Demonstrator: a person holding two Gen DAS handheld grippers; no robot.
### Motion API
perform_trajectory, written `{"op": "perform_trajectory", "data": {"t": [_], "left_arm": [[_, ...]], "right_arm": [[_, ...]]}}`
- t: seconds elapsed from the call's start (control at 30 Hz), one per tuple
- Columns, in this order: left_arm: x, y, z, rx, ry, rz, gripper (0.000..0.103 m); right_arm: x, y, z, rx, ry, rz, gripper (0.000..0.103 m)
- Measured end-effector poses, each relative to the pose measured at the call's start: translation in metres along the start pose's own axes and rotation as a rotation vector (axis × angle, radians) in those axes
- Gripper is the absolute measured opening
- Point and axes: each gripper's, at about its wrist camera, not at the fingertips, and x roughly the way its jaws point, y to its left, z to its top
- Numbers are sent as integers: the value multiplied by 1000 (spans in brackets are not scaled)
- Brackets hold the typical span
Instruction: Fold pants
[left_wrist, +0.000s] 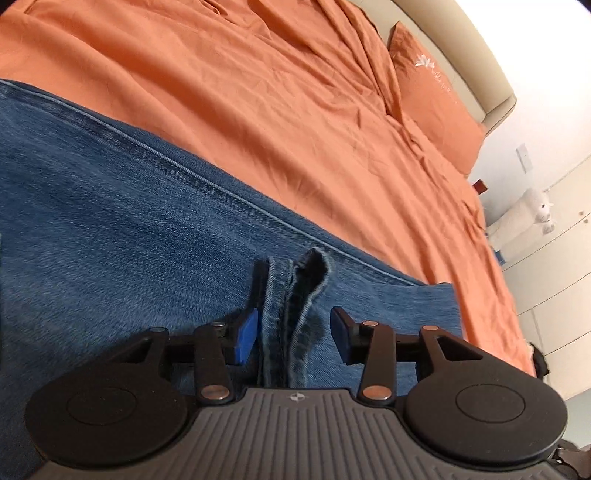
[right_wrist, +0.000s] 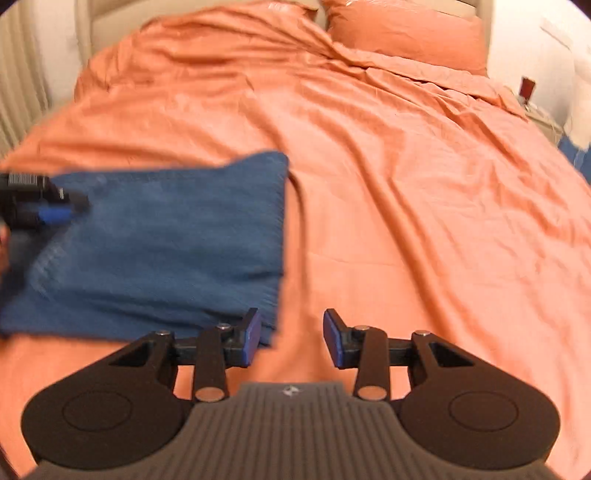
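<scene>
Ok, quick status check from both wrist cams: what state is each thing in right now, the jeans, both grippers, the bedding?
jeans: folded into a flat rectangle on the bed, a raised hem fold standing up between the left pads.
left gripper: open, straddling that hem, pads not pressing.
right gripper: open, nothing between its pads, at the jeans' near corner.
duvet: spread out, wrinkled.
pillow: lying at the headboard.

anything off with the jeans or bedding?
One thing: a ridge of hem on the jeans stands up between the left gripper pads instead of lying flat. The orange sheet is wrinkled. No damage or spills.
</scene>
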Motion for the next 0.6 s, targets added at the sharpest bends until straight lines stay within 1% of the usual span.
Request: {"op": "perform_trajectory", "data": {"t": [0.03,0.07,0.1,0.2,0.27,0.33,0.37,0.4,0.43,0.53,0.6], "left_arm": [[1,-1,-1,13,-10,15,25],[0,-2,0,27,-18,30,14],[-2,-3,0,36,-27,31,8],[-7,-6,-1,34,-36,47,7],[-9,-7,-2,37,-55,56,6],[-9,-8,-4,54,-59,73,6],[-6,-9,-4,55,-56,78,6],[-4,-8,-4,50,-51,82,6],[-3,-5,-5,39,-46,82,6],[0,-3,-2,28,-39,86,6],[1,-2,-3,31,-33,89,6]], "right_arm": [[3,-2,0,-38,9,-1,31],[7,1,0,-82,13,-1,30],[11,3,0,-135,14,2,29],[23,20,1,-290,11,24,28],[28,38,-3,-387,6,33,24],[35,50,-5,-460,-14,10,21],[40,55,-7,-491,-24,-23,17],[43,58,-9,-512,-26,-52,8],[44,58,-10,-517,-25,-64,2],[22,52,-12,-524,-57,-71,0],[10,48,-13,-527,-44,-44,0]]}}
